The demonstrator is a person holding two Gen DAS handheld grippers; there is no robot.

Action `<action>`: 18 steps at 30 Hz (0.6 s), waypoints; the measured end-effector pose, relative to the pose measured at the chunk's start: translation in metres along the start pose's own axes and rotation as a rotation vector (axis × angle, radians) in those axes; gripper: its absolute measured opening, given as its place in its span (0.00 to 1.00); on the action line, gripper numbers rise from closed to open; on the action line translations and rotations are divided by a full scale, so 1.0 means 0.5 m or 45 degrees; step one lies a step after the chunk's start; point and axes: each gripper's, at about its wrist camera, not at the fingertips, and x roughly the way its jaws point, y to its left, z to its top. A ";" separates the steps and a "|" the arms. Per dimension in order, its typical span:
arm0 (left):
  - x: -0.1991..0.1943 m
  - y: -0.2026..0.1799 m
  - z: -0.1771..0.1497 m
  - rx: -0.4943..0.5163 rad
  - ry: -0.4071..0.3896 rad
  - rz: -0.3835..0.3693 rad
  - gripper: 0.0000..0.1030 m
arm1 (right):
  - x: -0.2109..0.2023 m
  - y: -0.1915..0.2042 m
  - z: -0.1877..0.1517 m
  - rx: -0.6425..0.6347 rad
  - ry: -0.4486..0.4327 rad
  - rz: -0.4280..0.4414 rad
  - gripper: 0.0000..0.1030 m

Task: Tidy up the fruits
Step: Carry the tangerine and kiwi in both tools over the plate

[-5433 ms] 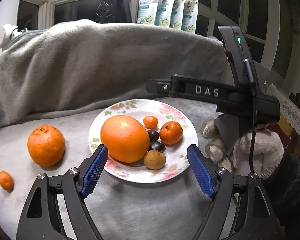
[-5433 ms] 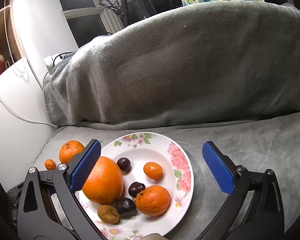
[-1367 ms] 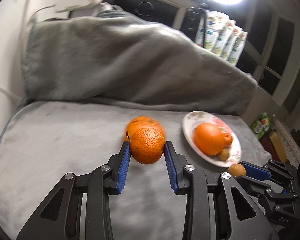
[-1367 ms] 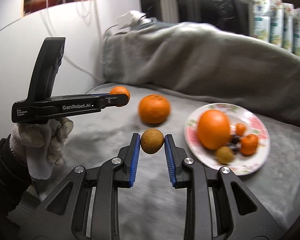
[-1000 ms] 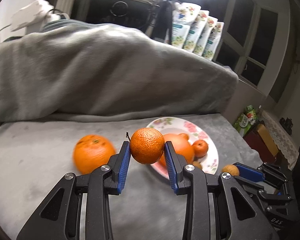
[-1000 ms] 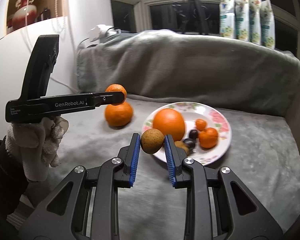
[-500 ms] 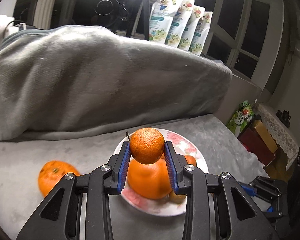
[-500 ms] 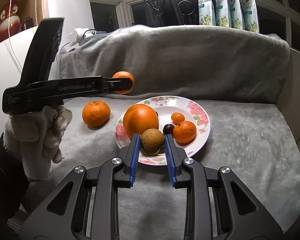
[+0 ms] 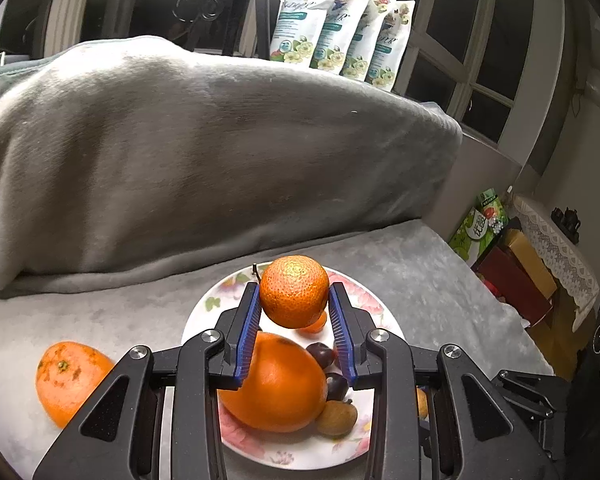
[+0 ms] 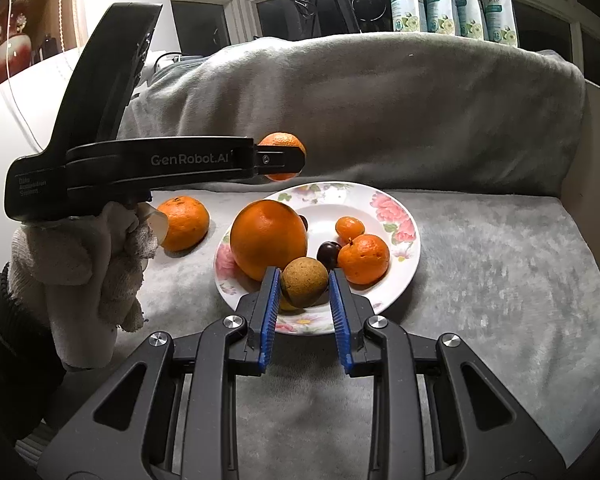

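Note:
My left gripper is shut on a small mandarin and holds it above the far part of the floral plate; it shows from the side in the right wrist view. My right gripper is shut on a small brown round fruit above the plate's near rim. On the plate lie a large orange, a mandarin, a tiny orange fruit, dark plums and another brown fruit.
A medium orange lies on the grey blanket left of the plate, also in the left wrist view. A blanket-covered backrest rises behind. Pouches stand on the window sill. Boxes sit beyond the right edge.
Both grippers, each holding its fruit, have swung right from the open blanket to over the plate. The left gripper has come over the plate's far part, the right one over its near rim.

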 end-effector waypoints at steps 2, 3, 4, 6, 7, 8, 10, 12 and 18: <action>0.003 -0.003 0.001 0.010 0.005 0.003 0.32 | 0.003 0.000 0.000 -0.002 0.004 0.003 0.26; 0.005 -0.005 0.001 0.014 0.007 0.006 0.32 | 0.005 -0.001 0.000 -0.003 0.007 0.004 0.26; 0.006 -0.006 0.002 0.018 0.009 0.006 0.32 | 0.007 -0.001 0.000 -0.005 0.010 0.005 0.26; 0.008 -0.008 0.002 0.022 0.014 0.009 0.32 | 0.009 -0.003 0.000 -0.006 0.011 0.008 0.26; 0.010 -0.009 0.003 0.023 0.016 0.009 0.32 | 0.009 -0.003 0.001 -0.006 0.012 0.012 0.26; 0.011 -0.010 0.003 0.024 0.018 0.009 0.32 | 0.009 -0.003 0.001 -0.008 0.013 0.017 0.26; 0.012 -0.010 0.005 0.026 0.021 0.010 0.32 | 0.010 -0.003 0.002 -0.014 0.012 0.015 0.26; 0.013 -0.011 0.006 0.027 0.021 0.011 0.32 | 0.011 -0.003 0.002 -0.014 0.015 0.017 0.26; 0.014 -0.011 0.008 0.032 0.018 0.011 0.42 | 0.015 0.000 0.002 -0.028 0.019 0.026 0.26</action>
